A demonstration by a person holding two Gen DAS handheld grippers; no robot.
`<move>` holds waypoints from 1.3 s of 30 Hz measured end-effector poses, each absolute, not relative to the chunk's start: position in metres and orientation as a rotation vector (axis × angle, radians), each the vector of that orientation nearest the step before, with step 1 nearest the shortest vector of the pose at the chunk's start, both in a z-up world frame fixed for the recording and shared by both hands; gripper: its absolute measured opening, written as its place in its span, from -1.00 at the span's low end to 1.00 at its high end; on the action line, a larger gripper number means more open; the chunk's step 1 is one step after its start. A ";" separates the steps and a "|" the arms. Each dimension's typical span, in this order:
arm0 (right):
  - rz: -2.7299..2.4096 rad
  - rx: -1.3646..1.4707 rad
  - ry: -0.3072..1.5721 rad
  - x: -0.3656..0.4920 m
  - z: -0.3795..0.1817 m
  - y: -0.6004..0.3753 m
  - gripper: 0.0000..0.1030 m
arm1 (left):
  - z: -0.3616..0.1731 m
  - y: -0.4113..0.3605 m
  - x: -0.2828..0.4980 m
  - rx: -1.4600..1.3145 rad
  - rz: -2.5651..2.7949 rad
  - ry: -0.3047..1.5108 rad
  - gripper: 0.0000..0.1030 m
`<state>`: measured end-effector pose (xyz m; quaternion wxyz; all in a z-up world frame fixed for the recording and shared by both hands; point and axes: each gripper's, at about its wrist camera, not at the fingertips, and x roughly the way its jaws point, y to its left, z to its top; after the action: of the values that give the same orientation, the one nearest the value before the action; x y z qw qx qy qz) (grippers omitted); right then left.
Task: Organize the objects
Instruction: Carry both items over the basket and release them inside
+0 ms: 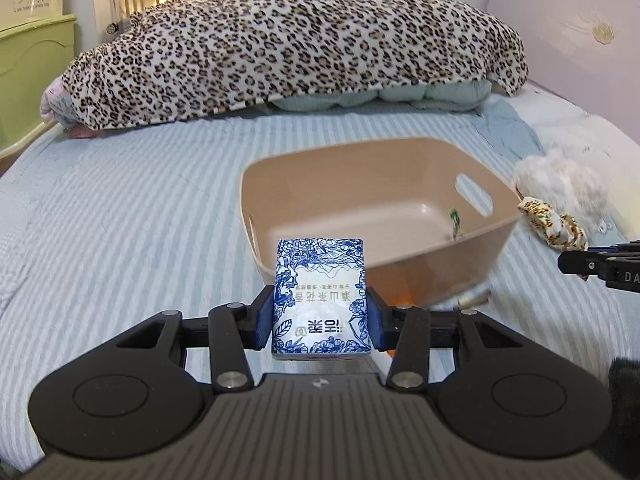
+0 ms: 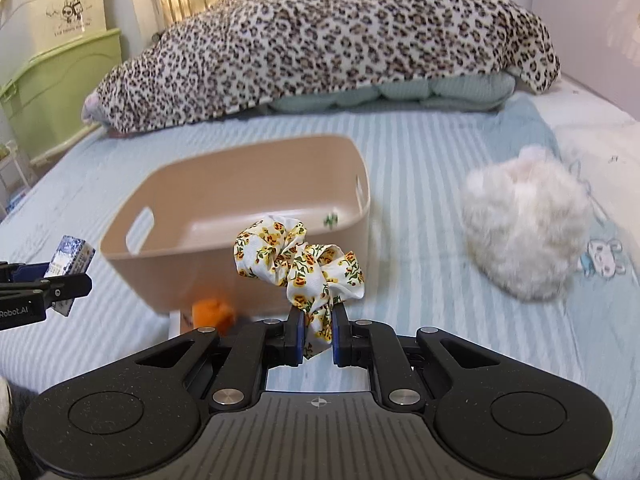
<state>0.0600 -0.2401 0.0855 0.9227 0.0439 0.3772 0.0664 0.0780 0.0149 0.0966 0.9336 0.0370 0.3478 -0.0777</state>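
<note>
My left gripper (image 1: 320, 316) is shut on a blue-and-white tissue pack (image 1: 320, 296) and holds it above the bed, just in front of the beige plastic basket (image 1: 360, 168). My right gripper (image 2: 317, 336) is shut on a floral scrunchie (image 2: 300, 260), held up near the basket's (image 2: 224, 272) right front corner. A small green item (image 1: 455, 222) lies inside the basket; it also shows in the right wrist view (image 2: 331, 219). The scrunchie (image 1: 554, 222) and right gripper (image 1: 600, 266) show at the right edge of the left wrist view. The tissue pack (image 2: 72, 260) shows at the left of the right wrist view.
A fluffy white plush (image 2: 524, 220) lies on the striped blue bedsheet (image 2: 420, 152) right of the basket. An orange object (image 2: 212, 312) sits by the basket's front. A leopard-print blanket (image 2: 320, 40) is heaped at the back. Green drawers (image 2: 60, 92) stand at the left.
</note>
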 end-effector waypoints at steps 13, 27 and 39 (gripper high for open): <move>0.124 0.019 0.739 0.130 0.097 -0.231 -0.76 | 0.108 -0.001 0.152 0.115 -0.131 0.675 -0.08; 0.124 -0.070 0.833 0.197 0.054 -0.209 -0.76 | 0.045 -0.011 0.223 0.163 -0.078 0.825 -0.08; 0.124 -0.065 0.815 0.183 0.055 -0.206 0.24 | 0.064 -0.003 0.207 0.121 -0.065 0.807 0.58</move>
<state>0.1825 -0.2064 0.0547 0.9158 -0.0314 0.3958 0.0605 0.2070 -0.0029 0.0641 0.9175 0.0588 0.3921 -0.0315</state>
